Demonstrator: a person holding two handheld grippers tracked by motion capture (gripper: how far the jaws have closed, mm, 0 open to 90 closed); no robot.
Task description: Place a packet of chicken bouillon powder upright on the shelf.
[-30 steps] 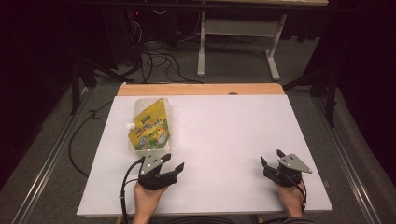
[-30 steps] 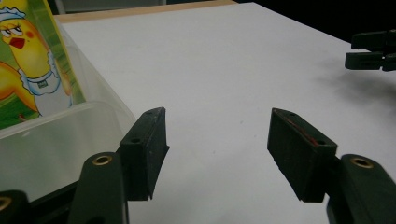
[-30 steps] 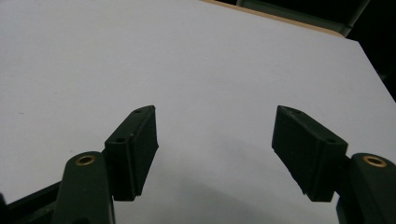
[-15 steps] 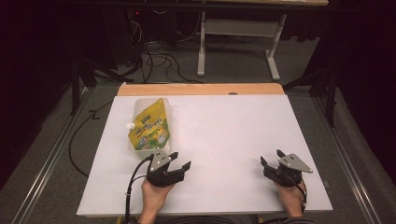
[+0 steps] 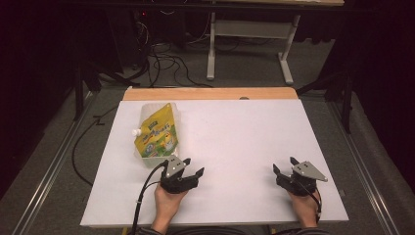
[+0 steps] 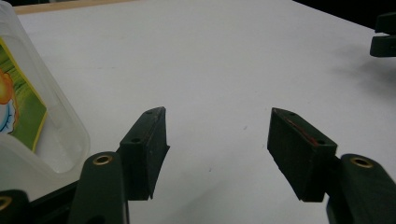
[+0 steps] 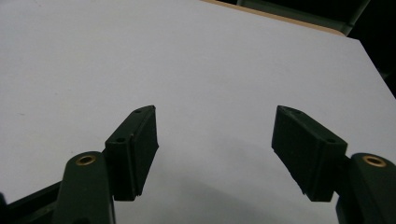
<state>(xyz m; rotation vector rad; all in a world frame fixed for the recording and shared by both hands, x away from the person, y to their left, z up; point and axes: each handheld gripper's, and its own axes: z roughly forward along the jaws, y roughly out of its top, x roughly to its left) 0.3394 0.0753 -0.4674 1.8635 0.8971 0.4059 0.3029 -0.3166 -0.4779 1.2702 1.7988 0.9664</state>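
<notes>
A yellow-green spouted pouch with a white cap lies in a clear plastic tub at the table's left. My left gripper rests on the white table just right of and nearer than the tub, open with nothing between its fingers. In the left gripper view, the left gripper is apart from the tub wall at its left, and the pouch shows through it. My right gripper sits open at the front right. The right gripper view has the right gripper with bare table between the jaws.
The white table top has a wooden strip along its far edge. Beyond it stand a desk frame and loose cables on the floor. The other gripper's dark jaws show far off in the left gripper view.
My left gripper has slid a little to the right and toward the person, away from the tub. The right gripper has kept still.
</notes>
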